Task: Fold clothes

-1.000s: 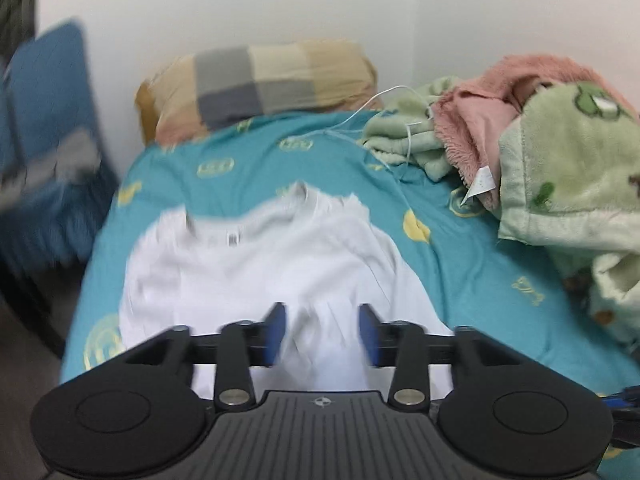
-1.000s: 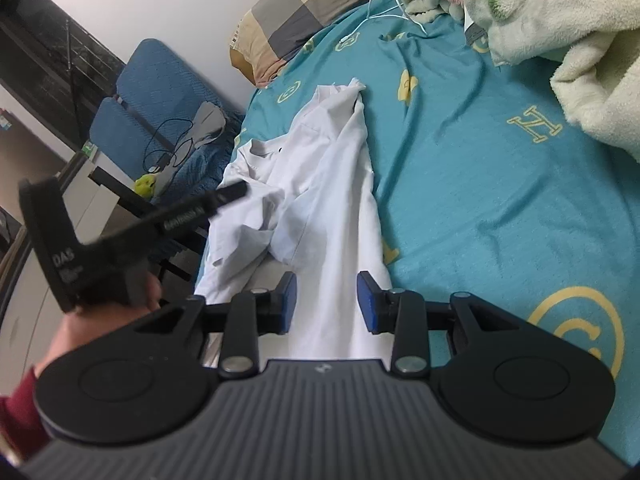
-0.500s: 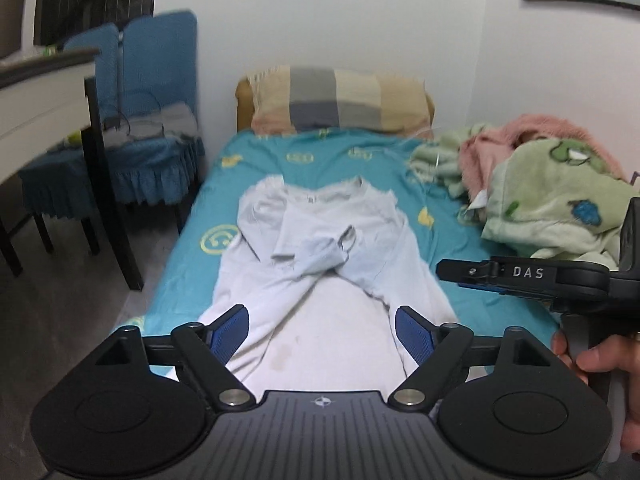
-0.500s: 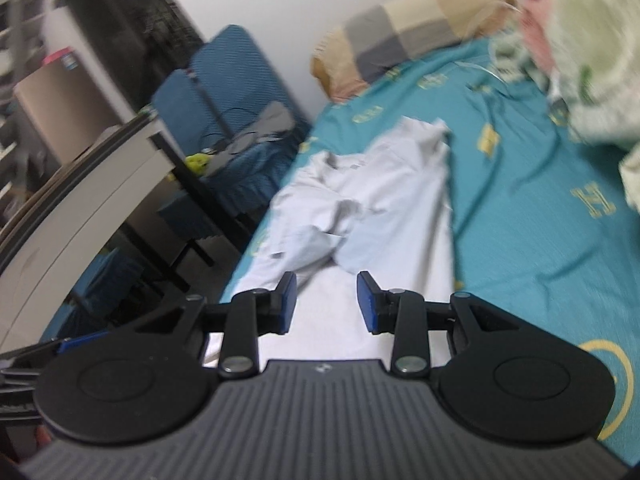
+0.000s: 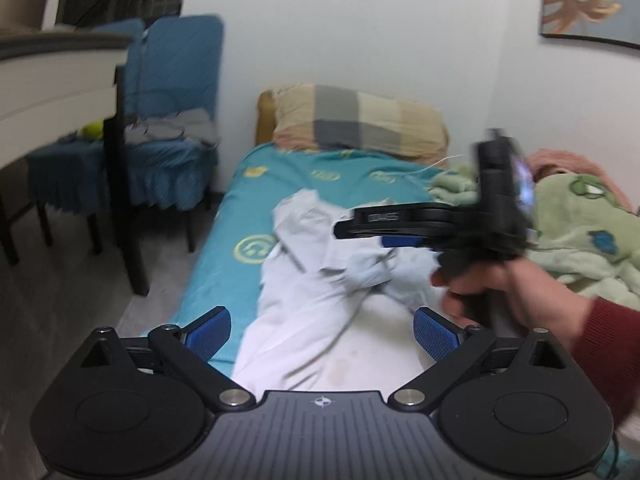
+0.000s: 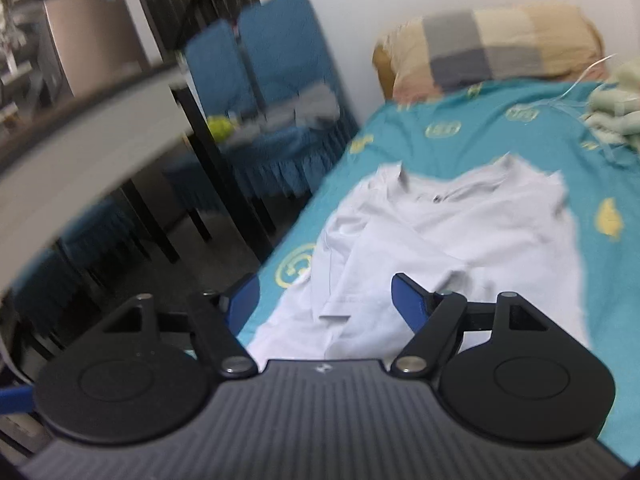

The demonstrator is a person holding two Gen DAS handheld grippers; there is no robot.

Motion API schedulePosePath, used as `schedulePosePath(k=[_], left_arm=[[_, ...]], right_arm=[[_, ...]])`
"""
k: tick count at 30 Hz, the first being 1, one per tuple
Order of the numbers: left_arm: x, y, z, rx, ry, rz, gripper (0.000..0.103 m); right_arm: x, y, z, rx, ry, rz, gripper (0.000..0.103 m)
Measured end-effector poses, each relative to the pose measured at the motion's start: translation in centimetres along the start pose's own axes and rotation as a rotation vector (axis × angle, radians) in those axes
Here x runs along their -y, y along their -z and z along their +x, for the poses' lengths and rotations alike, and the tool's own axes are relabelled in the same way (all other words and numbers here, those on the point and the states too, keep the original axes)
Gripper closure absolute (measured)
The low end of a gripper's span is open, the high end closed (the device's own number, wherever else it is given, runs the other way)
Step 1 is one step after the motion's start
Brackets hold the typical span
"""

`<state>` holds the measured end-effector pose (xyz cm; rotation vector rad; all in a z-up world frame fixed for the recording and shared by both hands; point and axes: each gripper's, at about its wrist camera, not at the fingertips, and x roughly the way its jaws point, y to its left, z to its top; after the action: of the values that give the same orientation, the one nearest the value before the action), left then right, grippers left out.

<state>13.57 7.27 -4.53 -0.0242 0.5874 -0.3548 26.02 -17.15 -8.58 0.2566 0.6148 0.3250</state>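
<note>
A white long-sleeved shirt [image 5: 320, 312] lies on the teal bedsheet [image 5: 224, 264], collar toward the pillow, both sleeves folded across its chest. It also shows in the right wrist view [image 6: 452, 248]. My left gripper [image 5: 322, 332] is open and empty, held back above the shirt's lower part. My right gripper [image 6: 326, 298] is open and empty above the shirt's left edge. From the left wrist view the right gripper [image 5: 384, 232] shows sideways over the shirt's chest, held by a hand in a red sleeve.
A checked pillow [image 5: 360, 124] lies at the bed's head. Green and pink blankets [image 5: 584, 224] are heaped on the bed's right side. Blue chairs [image 5: 168, 128] and a desk [image 5: 52, 92] stand left of the bed, with bare floor [image 5: 80, 304] beside it.
Both grippers pulled back from the shirt and opened wide. The right gripper swung left across the shirt. The shirt's sleeves now lie folded over its chest.
</note>
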Motion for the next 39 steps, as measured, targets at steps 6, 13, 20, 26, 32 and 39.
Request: schedulePosePath(k=[6,13,20,26,32,39], left_arm=[[-1.1,0.0,1.3,-0.011,0.009,-0.026,0.004],[-1.6,0.0,1.0,-0.004,0.047,-0.102,0.004],[-1.6,0.0,1.7,-0.023,0.032,-0.119,0.004],[-1.6,0.1,1.8,-0.03,0.027,-0.126,0.004],[-2.1,0.2,2.2,-0.037,0.008,-0.148,0.004],[-2.5,0.3,2.3,-0.044,0.018,-0.186,0.004]], right_arm=[[-1.2,0.1,6.9,-0.095,0.136,-0.162,0.095],[1.9,-3.4,3.7,0.127,0.203,-0.071,0.101],[6.7,-6.4,4.1,0.13,0.28,0.035,0.1],[2.7,-2.3,5.2,-0.085,0.043,-0.106,0.09],[-1.1,1.1,6.4,-0.113,0.075,-0.242,0.044],[1.2,0.0,5.5,-0.057,0.124,-0.132,0.099]])
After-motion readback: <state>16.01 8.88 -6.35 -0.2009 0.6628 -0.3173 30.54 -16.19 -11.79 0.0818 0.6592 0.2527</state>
